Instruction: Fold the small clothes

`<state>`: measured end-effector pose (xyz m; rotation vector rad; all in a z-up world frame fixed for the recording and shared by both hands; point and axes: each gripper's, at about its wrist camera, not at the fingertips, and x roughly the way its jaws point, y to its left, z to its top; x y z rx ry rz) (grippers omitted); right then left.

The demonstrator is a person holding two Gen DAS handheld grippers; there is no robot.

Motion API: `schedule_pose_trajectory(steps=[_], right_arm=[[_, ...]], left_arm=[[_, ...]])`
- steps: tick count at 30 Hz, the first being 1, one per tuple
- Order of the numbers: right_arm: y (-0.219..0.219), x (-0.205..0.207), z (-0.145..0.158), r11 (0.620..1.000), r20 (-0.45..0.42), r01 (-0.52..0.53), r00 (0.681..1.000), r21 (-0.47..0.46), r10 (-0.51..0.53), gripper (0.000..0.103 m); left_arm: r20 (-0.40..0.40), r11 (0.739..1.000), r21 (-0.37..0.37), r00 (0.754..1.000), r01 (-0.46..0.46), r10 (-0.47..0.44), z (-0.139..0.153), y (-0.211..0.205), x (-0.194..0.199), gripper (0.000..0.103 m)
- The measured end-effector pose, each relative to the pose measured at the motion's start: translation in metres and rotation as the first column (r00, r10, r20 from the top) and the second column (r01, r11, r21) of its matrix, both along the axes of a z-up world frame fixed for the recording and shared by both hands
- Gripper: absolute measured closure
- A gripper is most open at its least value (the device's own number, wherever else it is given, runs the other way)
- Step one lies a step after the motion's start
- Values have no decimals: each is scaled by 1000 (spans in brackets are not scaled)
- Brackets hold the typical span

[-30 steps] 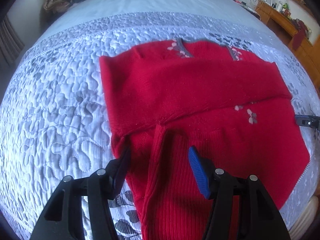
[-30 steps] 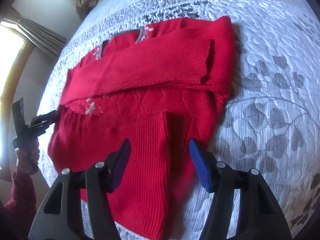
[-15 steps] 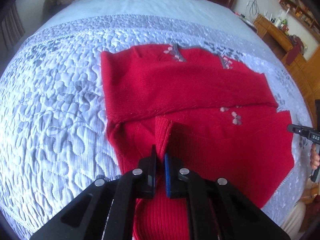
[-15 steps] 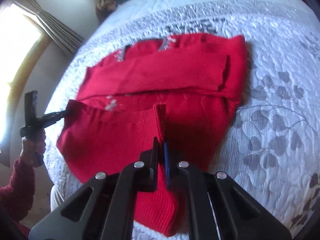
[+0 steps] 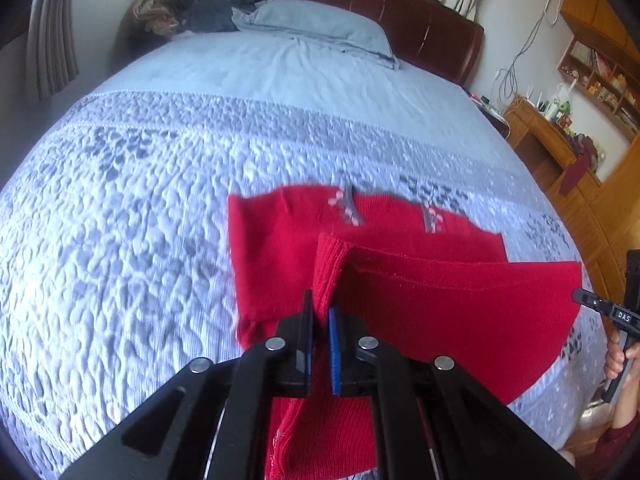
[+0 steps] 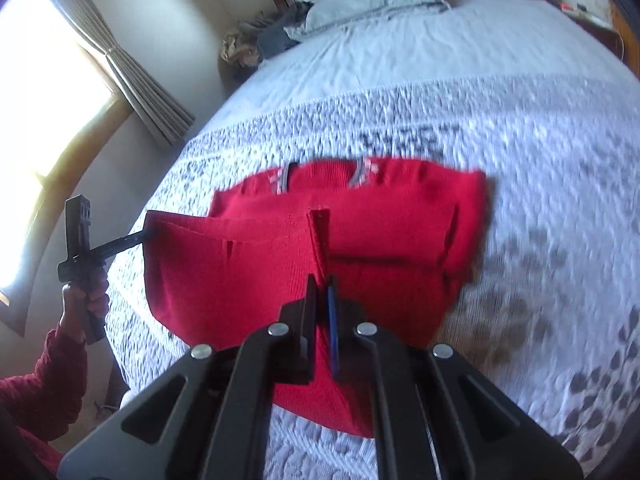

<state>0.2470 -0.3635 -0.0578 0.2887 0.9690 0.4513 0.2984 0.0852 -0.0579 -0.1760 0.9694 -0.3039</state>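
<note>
A red knit sweater lies on the quilted bed, sleeves folded across its chest, collar at the far side. My left gripper is shut on the ribbed hem at one bottom corner and holds it raised. My right gripper is shut on the other bottom corner of the sweater. The hem is stretched between both grippers, lifted off the bed and hanging over the lower body. The right gripper also shows in the left wrist view, and the left gripper in the right wrist view.
The grey patterned quilt covers the near half of the bed. A pillow and a pile of clothes lie by the dark headboard. A wooden desk stands to the right, a curtained window to the left.
Both grippers closed on the sweater's bottom corners and lifted the hem up and toward the collar. The lower body now hangs raised off the quilt.
</note>
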Motion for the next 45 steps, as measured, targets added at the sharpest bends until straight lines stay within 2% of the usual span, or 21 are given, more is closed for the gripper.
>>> schedule_pose_trajectory(steps=[4, 8, 12, 15, 21, 22, 23, 28, 32, 33, 34, 35, 37, 38, 39, 40, 42, 44, 45], right_arm=[[-1, 28, 15, 1000, 26, 11, 1000, -28, -10, 99], [-4, 78, 13, 997, 5, 54, 999, -55, -54, 99], [-11, 132, -7, 991, -38, 105, 993, -78, -108, 99], [-17, 163, -31, 988, -91, 135, 986, -80, -142, 99], [-17, 208, -98, 974, -215, 179, 955, -139, -206, 99], [-17, 211, -106, 973, -226, 181, 951, -146, -211, 99], [-16, 213, -113, 970, -237, 185, 947, -156, -219, 99], [-21, 216, -145, 964, -278, 197, 930, -176, -241, 99], [-27, 213, -151, 961, -290, 237, 918, -141, -269, 97], [-27, 213, -150, 961, -292, 242, 917, -133, -271, 95], [-26, 211, -146, 960, -288, 242, 918, -140, -274, 89], [-25, 209, -141, 958, -281, 238, 919, -158, -275, 78], [-24, 198, -118, 954, -241, 230, 931, -194, -274, 64], [-25, 190, -105, 954, -213, 227, 940, -196, -268, 59], [-27, 174, -88, 957, -187, 220, 948, -190, -256, 54], [-28, 161, -78, 959, -188, 215, 950, -184, -249, 45], [-30, 123, -63, 972, -210, 167, 957, -166, -200, 37], [-29, 91, -64, 975, -238, 117, 958, -190, -162, 29], [-27, 76, -70, 974, -262, 90, 954, -208, -144, 29]], left_arm=[[33, 1000, -4, 999, -25, 25, 11, -6, 39, 97], [37, 998, -10, 998, -56, 56, 10, -13, 87, 97], [34, 997, 28, 997, -73, 72, -5, -26, 136, 97], [-7, 994, 64, 996, -87, 88, -33, -34, 169, 97], [-125, 983, 163, 986, -85, 106, -102, -41, 190, 96], [-138, 981, 173, 984, -88, 113, -112, -40, 191, 94], [-145, 980, 177, 982, -91, 118, -119, -39, 190, 87], [-131, 981, 172, 985, -87, 110, -131, -37, 186, 86], [-124, 982, 173, 987, -78, 101, -130, -39, 188, 84], [-130, 981, 174, 986, -80, 104, -128, -38, 188, 81], [-141, 980, 179, 984, -84, 110, -124, -37, 188, 68], [-150, 977, 191, 981, -91, 121, -118, -35, 187, 57], [-118, 974, 204, 985, -98, 123, -91, -28, 169, 51], [-108, 973, 210, 987, -93, 118, -80, -23, 160, 35], [-107, 972, 218, 988, -90, 115, -70, -17, 147, 26], [-115, 974, 207, 987, -89, 115, -60, -7, 129, 16], [-150, 984, 162, 984, -73, 98, -56, 10, 98, 15], [-203, 989, 125, 974, -74, 99, -65, 28, 69, 15], [-228, 990, 114, 968, -82, 107, -73, 34, 59, 15]])
